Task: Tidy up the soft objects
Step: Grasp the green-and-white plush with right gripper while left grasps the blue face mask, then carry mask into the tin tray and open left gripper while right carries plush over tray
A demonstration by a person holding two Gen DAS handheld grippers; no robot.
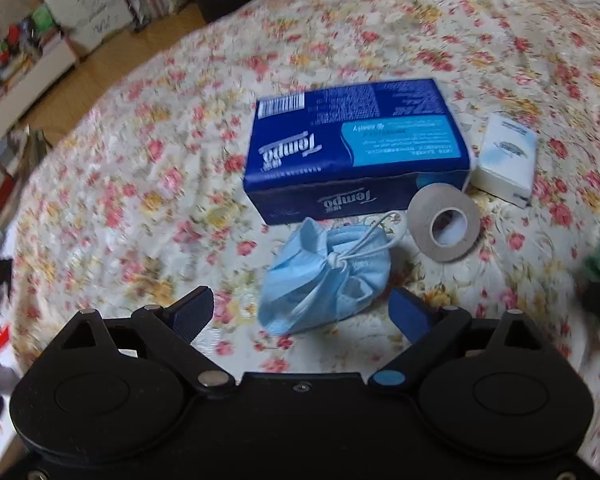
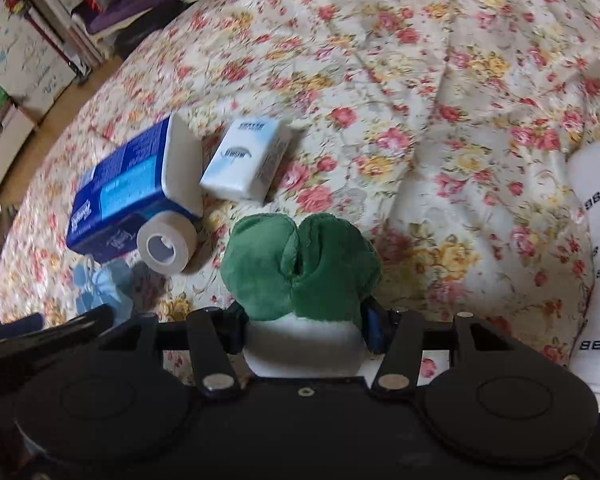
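Green plush toy (image 2: 300, 268) clamped in right claw (image 2: 306, 330), blue mask (image 1: 324, 276) below.

Two tissue packs (image 1: 356, 148) (one small (image 1: 506, 158)), one tape roll (image 1: 444, 226), one mask (image 1: 324, 276), one plush (image 2: 300, 268).

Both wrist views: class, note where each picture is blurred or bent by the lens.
Left wrist view: bedspread smeared by motion, edges curved by the fisheye, mask fairly sharp. Right wrist view: tissue box blurred, green plush clearer, room bowed at the rim.
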